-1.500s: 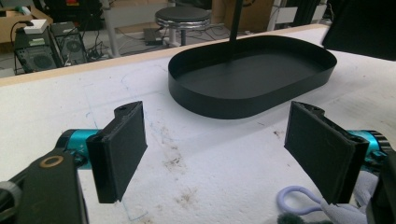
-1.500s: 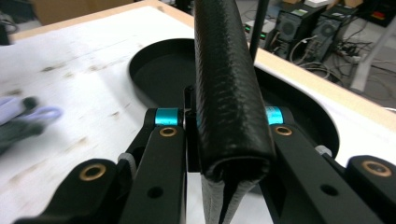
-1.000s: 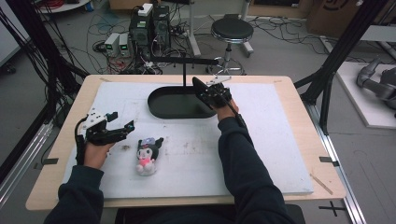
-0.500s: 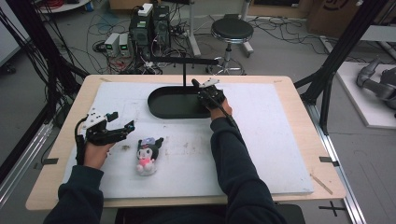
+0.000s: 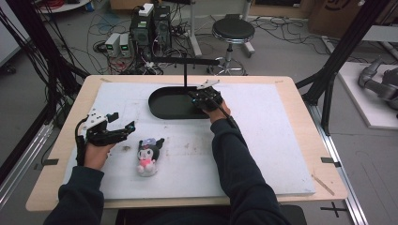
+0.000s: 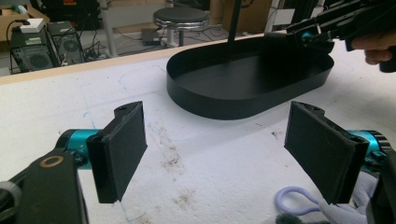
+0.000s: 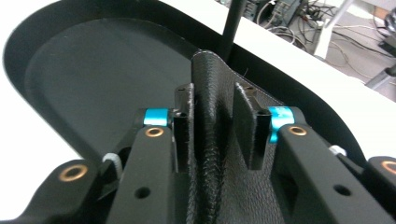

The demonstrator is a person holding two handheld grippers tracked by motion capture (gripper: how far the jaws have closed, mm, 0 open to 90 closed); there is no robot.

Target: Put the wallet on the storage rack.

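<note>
Black metal, the oval tray (image 5: 164,107) sits far on the white mat, the right gripper (image 5: 206,97) at its right end, probably to drop something in.

The left gripper (image 6: 219,140) rests wide and empty, seemingly waiting — the plush toy (image 5: 148,156) lies just right of it.

The right gripper clamps a black leather piece (image 7: 212,121) above the tray floor.

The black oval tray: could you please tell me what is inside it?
The black oval tray holds an upright black post; its visible floor looks bare. The right hand-held gripper covers its right end, hiding that part.
</note>
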